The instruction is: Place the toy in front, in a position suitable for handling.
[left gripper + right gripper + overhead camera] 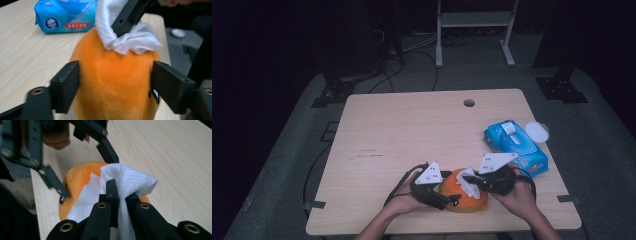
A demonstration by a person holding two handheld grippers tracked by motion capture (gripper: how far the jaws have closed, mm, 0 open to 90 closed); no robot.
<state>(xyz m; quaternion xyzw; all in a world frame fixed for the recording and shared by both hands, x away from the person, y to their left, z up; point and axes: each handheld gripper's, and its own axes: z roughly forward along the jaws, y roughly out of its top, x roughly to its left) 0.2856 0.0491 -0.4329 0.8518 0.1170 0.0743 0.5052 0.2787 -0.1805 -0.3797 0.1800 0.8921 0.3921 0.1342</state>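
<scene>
Orange plush toy (112,82) resting on the near edge of the wooden table (402,130), between the two hands, wiping in hand. Left gripper (443,199) set astride the toy, jaws standing at either flank; pads apparently just at the fur, firm pressure not confirmed (grip looks loose). Right gripper (120,197) clamped tight on a white wet wipe (130,182), wipe bunched and pressed onto the top of the toy. Blue wet-wipe pack (514,145) lying to the right on the table, white round lid (537,131) just beside it at the far corner.

Risks noted: toy sitting near the table edge and lightly steadied; a hard stroke likely to roll or push it out from between the left jaws, possibly off the table. Wipe bunched, little flat surface in contact; poor coverage likely. Right jaw tips close to the fabric; snagging possible if pressed deeper.
</scene>
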